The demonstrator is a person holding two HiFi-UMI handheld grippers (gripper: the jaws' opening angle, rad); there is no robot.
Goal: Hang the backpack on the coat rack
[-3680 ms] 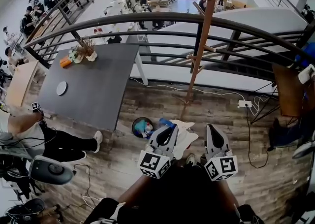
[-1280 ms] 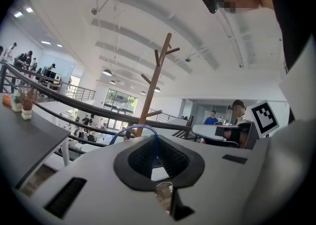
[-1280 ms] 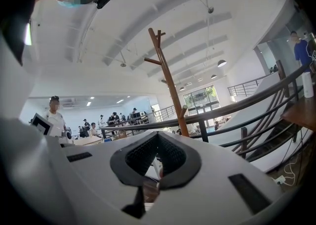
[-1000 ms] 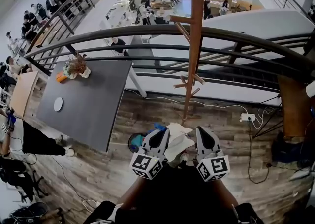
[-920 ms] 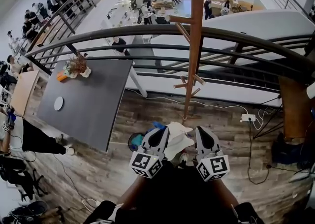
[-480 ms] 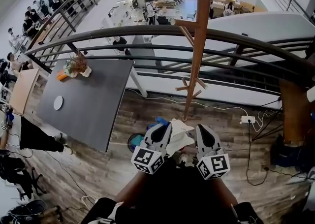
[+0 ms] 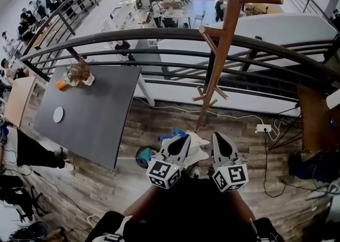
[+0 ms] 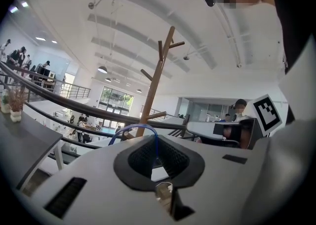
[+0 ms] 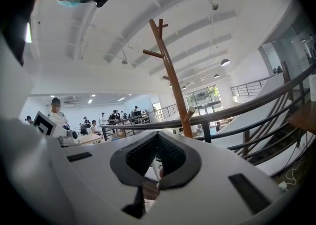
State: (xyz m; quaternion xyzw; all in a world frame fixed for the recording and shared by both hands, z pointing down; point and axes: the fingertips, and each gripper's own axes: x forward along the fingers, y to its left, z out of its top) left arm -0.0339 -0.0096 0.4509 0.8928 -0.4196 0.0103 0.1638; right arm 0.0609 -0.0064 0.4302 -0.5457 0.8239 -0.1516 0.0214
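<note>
Head view looks down on the left gripper and right gripper side by side, holding the white backpack between them above the wooden floor, near the foot of the coat rack (it stands just this side of the railing). Left gripper view has those jaws closed on a thin blue loop, while the right jaws are pinched together on a pale strap.
</note>
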